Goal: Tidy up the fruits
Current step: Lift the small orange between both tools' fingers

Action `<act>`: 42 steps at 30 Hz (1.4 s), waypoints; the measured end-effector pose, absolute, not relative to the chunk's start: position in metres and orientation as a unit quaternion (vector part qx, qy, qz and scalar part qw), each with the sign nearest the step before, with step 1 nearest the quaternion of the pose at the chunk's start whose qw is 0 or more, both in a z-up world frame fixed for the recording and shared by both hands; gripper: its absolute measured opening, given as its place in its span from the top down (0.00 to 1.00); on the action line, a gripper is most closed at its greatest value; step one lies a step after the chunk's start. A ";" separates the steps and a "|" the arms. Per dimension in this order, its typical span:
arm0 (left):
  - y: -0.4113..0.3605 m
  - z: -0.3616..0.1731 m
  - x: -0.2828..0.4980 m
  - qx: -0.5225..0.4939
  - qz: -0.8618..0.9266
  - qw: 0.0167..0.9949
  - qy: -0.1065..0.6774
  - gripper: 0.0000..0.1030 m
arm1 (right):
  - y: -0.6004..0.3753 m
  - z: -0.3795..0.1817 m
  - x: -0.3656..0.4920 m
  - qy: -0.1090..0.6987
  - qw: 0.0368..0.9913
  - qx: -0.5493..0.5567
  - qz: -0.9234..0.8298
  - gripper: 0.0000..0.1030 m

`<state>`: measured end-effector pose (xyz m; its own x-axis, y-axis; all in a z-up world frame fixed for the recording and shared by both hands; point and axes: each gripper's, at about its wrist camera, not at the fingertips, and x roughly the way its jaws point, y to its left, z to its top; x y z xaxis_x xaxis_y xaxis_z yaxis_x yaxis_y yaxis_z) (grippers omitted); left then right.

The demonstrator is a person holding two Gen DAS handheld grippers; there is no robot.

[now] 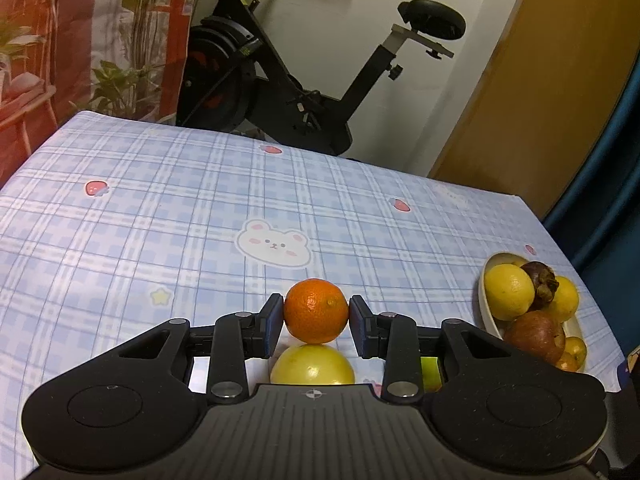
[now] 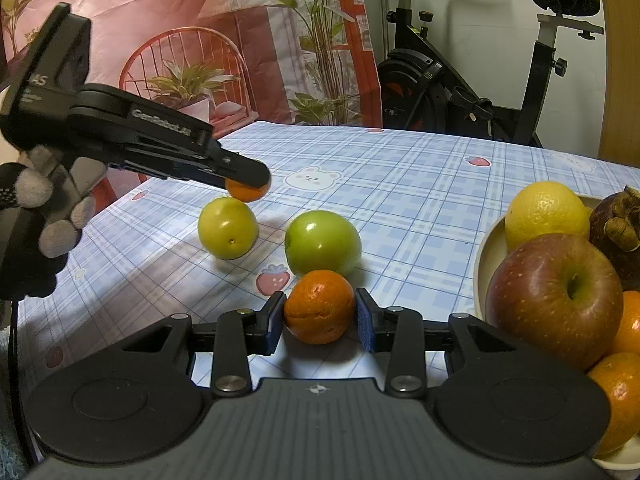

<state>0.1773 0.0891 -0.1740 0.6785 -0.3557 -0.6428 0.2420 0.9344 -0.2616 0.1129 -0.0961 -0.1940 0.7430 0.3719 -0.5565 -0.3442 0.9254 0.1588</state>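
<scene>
Tangerine [image 1: 316,310] (stem scar rightward) between fingers [image 1: 273,325]

The tablecloth [image 1: 160,208] looks like smooth printed plastic with a soft shine. The gripper bodies are matt black plastic, with blue rough pads [image 2: 366,330] on the fingers. The tangerine [image 2: 319,306] at lower centre has dimpled skin; the green fruit [image 2: 323,242] is glossy, and the bowl [image 2: 486,248] is smooth and cream.

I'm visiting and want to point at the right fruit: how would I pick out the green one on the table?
Start at the cream bowl piled with fruit on the blue checked tablecloth. Left of the bowl, loose on the cloth, sits the green apple, just behind the orange between the near fingers. It is clearly green; its neighbour, the yellow fruit, is paler.
</scene>
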 end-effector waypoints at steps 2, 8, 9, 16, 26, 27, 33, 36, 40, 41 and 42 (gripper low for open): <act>0.089 -0.172 0.175 -0.080 -0.162 0.915 0.362 0.63 | -0.096 -0.194 0.112 0.303 0.933 0.022 0.192 0.62; 0.086 -0.172 0.175 -0.085 -0.164 0.914 0.361 0.63 | -0.096 -0.193 0.110 0.303 0.933 0.020 0.191 0.62; 0.086 -0.173 0.176 -0.085 -0.167 0.913 0.362 0.63 | -0.097 -0.193 0.110 0.303 0.933 0.021 0.192 0.62; 0.088 -0.180 0.180 -0.090 -0.169 0.907 0.374 0.63 | -0.098 -0.193 0.111 0.303 0.933 0.020 0.192 0.62; 0.089 -0.184 0.181 -0.095 -0.166 0.905 0.381 0.63 | -0.098 -0.193 0.111 0.303 0.933 0.021 0.192 0.62; 0.089 -0.184 0.181 -0.095 -0.165 0.905 0.381 0.63 | -0.098 -0.193 0.111 0.304 0.933 0.021 0.193 0.62; 0.089 -0.184 0.180 -0.098 -0.163 0.905 0.381 0.63 | -0.098 -0.193 0.112 0.304 0.933 0.021 0.193 0.62; 0.088 -0.182 0.178 -0.099 -0.163 0.905 0.379 0.63 | -0.099 -0.193 0.112 0.304 0.933 0.021 0.193 0.62; 0.086 -0.173 0.172 -0.098 -0.166 0.908 0.373 0.63 | -0.099 -0.192 0.112 0.303 0.933 0.020 0.192 0.62; 0.085 -0.170 0.170 -0.096 -0.168 0.909 0.370 0.63 | -0.098 -0.191 0.111 0.302 0.934 0.014 0.192 0.62; 0.083 -0.166 0.168 -0.094 -0.169 0.910 0.367 0.63 | -0.099 -0.191 0.110 0.301 0.934 0.013 0.193 0.62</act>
